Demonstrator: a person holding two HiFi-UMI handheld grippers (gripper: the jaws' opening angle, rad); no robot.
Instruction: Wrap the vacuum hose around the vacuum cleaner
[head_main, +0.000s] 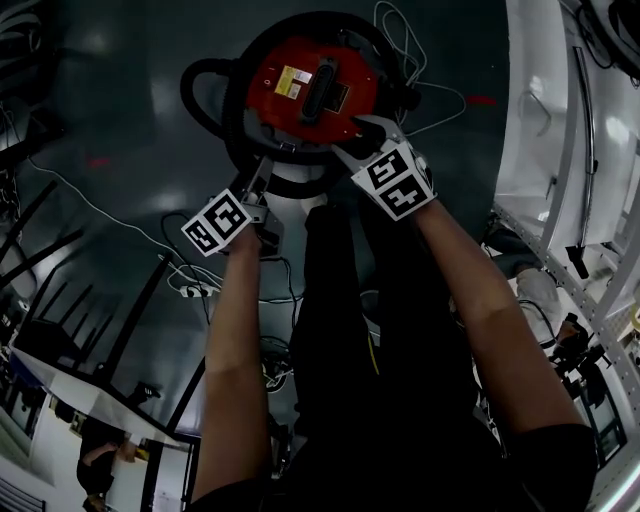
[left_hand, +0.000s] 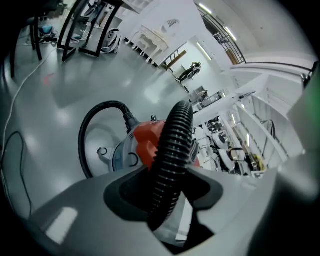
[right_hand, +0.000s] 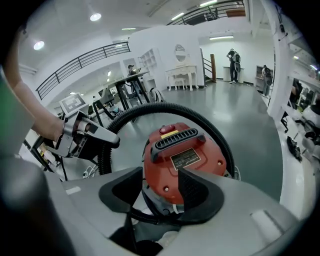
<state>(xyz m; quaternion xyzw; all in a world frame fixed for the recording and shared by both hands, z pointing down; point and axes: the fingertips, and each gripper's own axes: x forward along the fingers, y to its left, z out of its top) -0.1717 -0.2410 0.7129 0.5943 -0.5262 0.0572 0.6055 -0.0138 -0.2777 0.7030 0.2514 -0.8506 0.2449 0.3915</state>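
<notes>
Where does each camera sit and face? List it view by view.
Head view: on the person's head, facing steeply down at the vacuum cleaner; shows both forearms, legs, left gripper, right gripper.
Left gripper view: on the left gripper, facing along its jaws, shut on the hose.
Right gripper view: on the right gripper, facing the vacuum cleaner between open jaws; shows the left forearm.
Shared: all three see vacuum cleaner and hose.

On the floor (head_main: 120, 120) before the person, vacuum cleaner (head_main: 310, 85), hose (head_main: 205, 105) looped round its far and left sides, left claw (head_main: 260, 182) clamped on the hose near left, right claw (head_main: 362, 130) at its near right, cable (head_main: 432, 100) beyond.
</notes>
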